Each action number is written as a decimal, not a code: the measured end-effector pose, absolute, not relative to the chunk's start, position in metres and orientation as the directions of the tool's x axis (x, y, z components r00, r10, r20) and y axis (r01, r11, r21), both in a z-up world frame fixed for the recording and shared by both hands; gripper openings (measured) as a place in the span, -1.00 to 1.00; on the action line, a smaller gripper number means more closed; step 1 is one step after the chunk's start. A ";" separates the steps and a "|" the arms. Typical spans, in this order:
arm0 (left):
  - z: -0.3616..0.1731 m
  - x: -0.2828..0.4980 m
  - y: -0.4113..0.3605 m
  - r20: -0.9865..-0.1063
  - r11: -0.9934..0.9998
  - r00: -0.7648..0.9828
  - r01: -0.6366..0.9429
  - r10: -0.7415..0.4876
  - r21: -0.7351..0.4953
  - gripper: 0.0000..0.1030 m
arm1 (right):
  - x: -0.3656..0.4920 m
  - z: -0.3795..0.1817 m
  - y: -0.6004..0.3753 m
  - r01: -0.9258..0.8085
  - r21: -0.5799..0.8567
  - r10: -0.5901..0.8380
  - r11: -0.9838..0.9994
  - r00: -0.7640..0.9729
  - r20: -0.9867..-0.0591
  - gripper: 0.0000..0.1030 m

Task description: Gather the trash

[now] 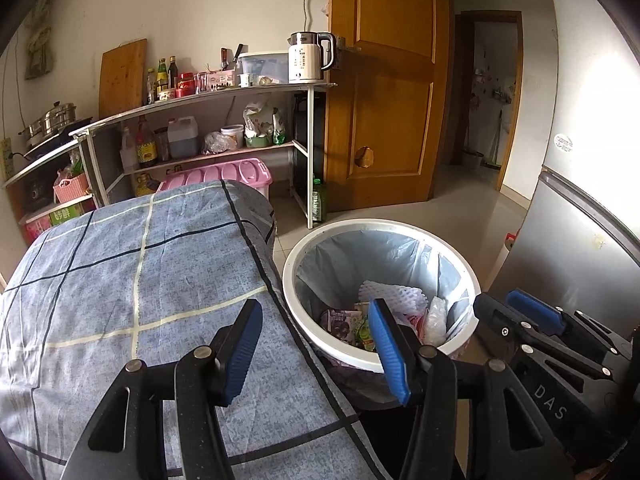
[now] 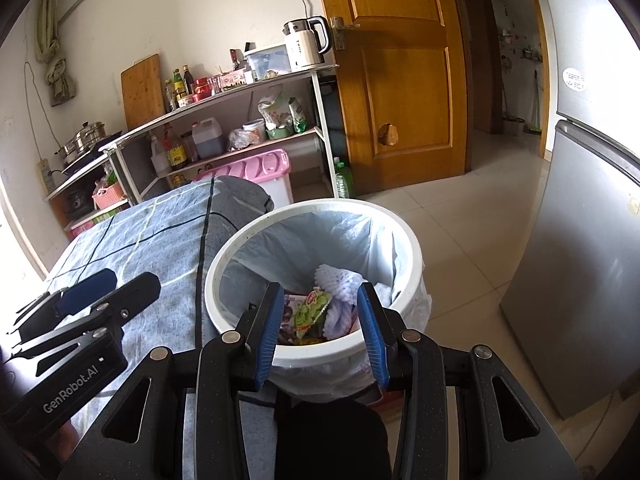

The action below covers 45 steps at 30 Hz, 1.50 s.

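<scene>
The right gripper hangs above the near rim of the white trash bin, its 2 blue-padded jaws parted to a middling gap with nothing between them; what shows in the gap is trash lying down inside the bin. The left gripper is beside it, over the edge of the checked blue cloth where it meets the bin, jaws likewise apart and empty.

Inside the lined bin sit a green snack wrapper, a white foam fruit net, a purple printed packet and a clear plastic wrapper, all resting on the pale blue liner bag.

The cloth-covered surface, as far as both views reach, carries no loose litter, and none shows on the tiled floor around the bin. My reading is that the collecting is largely or wholly done: several pieces are in the bin and neither gripper carries anything. Whether more trash waits outside these views I cannot tell.
</scene>
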State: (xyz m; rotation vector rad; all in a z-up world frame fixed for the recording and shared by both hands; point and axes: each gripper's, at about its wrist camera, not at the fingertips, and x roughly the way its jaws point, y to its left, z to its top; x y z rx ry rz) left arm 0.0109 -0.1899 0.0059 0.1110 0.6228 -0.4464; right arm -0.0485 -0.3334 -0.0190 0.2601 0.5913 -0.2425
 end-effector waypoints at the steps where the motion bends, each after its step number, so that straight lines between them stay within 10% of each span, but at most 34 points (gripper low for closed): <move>1: 0.005 0.011 -0.190 -0.589 0.900 0.720 0.435 -0.368 -0.030 0.07 | -0.048 -0.019 -0.333 0.295 0.172 -0.147 0.940 0.803 -0.577 -0.24; 45: 0.004 0.012 -0.187 -0.594 0.904 0.719 0.426 -0.362 -0.035 0.07 | -0.043 -0.020 -0.327 0.284 0.168 -0.137 0.944 0.800 -0.584 -0.23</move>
